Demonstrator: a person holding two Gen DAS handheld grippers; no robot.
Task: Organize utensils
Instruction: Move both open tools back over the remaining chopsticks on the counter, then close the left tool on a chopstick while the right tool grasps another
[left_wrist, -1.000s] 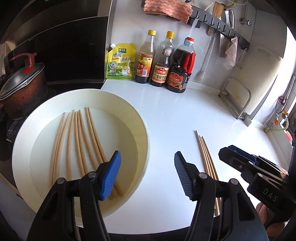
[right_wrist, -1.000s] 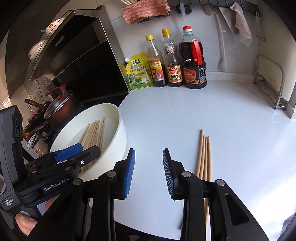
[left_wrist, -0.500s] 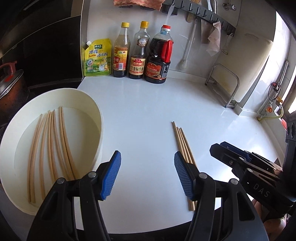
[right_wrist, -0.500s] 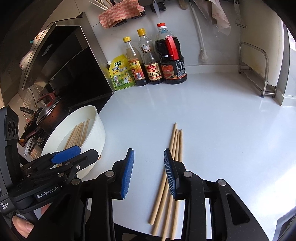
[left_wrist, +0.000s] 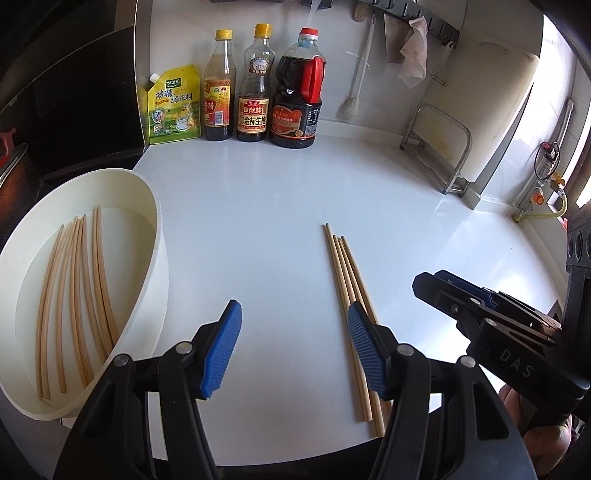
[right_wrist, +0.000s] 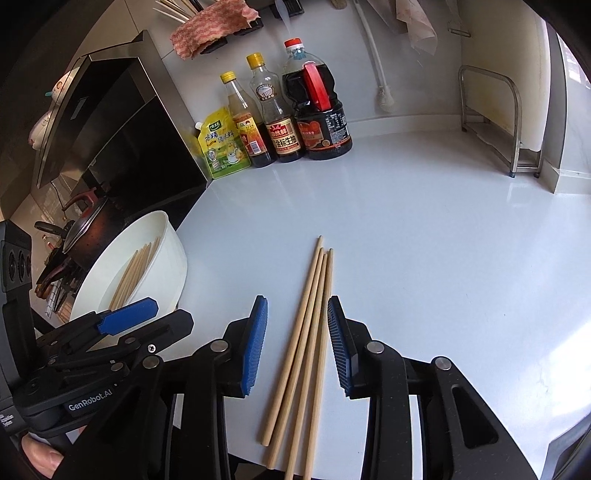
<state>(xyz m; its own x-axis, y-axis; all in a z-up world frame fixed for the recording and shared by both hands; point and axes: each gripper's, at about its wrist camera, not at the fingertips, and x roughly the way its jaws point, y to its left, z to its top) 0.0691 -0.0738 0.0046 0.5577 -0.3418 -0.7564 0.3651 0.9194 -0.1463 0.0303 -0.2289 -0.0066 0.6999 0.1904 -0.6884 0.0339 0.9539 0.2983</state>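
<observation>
Counter: we work over a glossy white countertop (left_wrist: 258, 206), its near edge curving under both tools, its far side meeting a white wall.
Open room: we see bare counter from the loose sticks out to the right and back toward the wall.
Loose chopsticks: four pale wooden chopsticks (right_wrist: 310, 325) lie side by side on the counter, tips pointing toward the wall, thick ends near the front edge.
Bowl: a wide white round bowl (left_wrist: 157, 266) sits at the counter's left edge, holding more pale wooden chopsticks (left_wrist: 74, 295) laid flat.
Right tongs: our right black gripper with blue ribbed pads (right_wrist: 295, 343) is spread, one pad either side of the four sticks, holding nothing; whether it touches them we cannot tell.
Left tongs: our left black gripper with blue ribbed pads (left_wrist: 293, 350) gapes wide and empty over bare counter between bowl and sticks.
Back row: a yellow-green seasoning pouch (left_wrist: 171, 105), two yellow-capped bottles and a dark red-handled jug (left_wrist: 297, 98) line the wall, well apart from us.
Right side: a metal wire rack (right_wrist: 513, 122) stands against the wall.
Left side: a dark lidded pot (right_wrist: 86, 229) sits beyond the bowl.
Change: since the earlier frames, the right gripper has swung over to straddle the sticks; the left has drifted off the bowl.
</observation>
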